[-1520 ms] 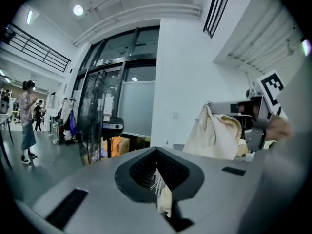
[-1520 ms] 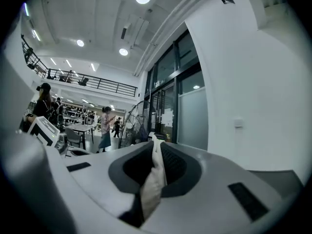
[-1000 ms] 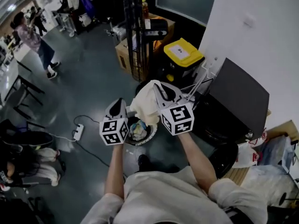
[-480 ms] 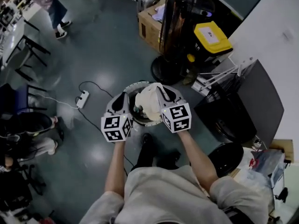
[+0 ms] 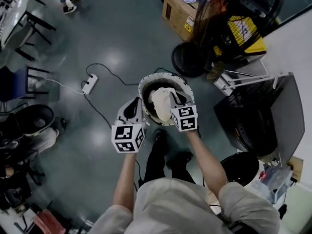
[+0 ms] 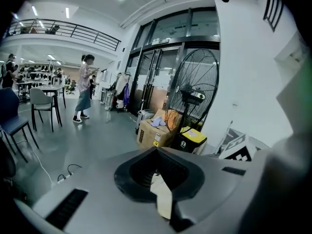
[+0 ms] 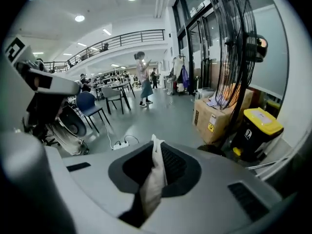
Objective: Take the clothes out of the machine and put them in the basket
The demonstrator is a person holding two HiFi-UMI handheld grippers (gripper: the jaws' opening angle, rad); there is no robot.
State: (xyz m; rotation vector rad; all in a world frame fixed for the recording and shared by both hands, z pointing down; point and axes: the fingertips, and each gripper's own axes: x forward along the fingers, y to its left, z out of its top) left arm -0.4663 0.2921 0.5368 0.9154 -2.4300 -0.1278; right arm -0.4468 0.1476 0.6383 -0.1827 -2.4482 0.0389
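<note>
A round white-rimmed basket (image 5: 144,85) stands on the grey floor in the head view. A cream cloth (image 5: 162,101) hangs into its mouth. My right gripper (image 5: 174,98) is shut on that cloth; in the right gripper view a pale fold (image 7: 155,177) sticks up between the closed jaws of the right gripper (image 7: 155,145). My left gripper (image 5: 138,104) sits at the basket's left rim. In the left gripper view the left gripper (image 6: 157,155) is shut, with a pale sliver of cloth (image 6: 164,199) pinched in it. The dark machine (image 5: 265,113) is at the right.
A tall floor fan (image 5: 229,13), a cardboard box (image 5: 181,9) and a yellow-lidded bin (image 5: 248,33) stand beyond the basket. A power strip (image 5: 90,83) with its cable lies on the floor to the left. Chairs (image 5: 24,79) line the left side. A person (image 6: 84,89) stands far off.
Both grippers have come down with the cream cloth, from in front of the machine to the basket's mouth. The cloth now hangs into the basket.
</note>
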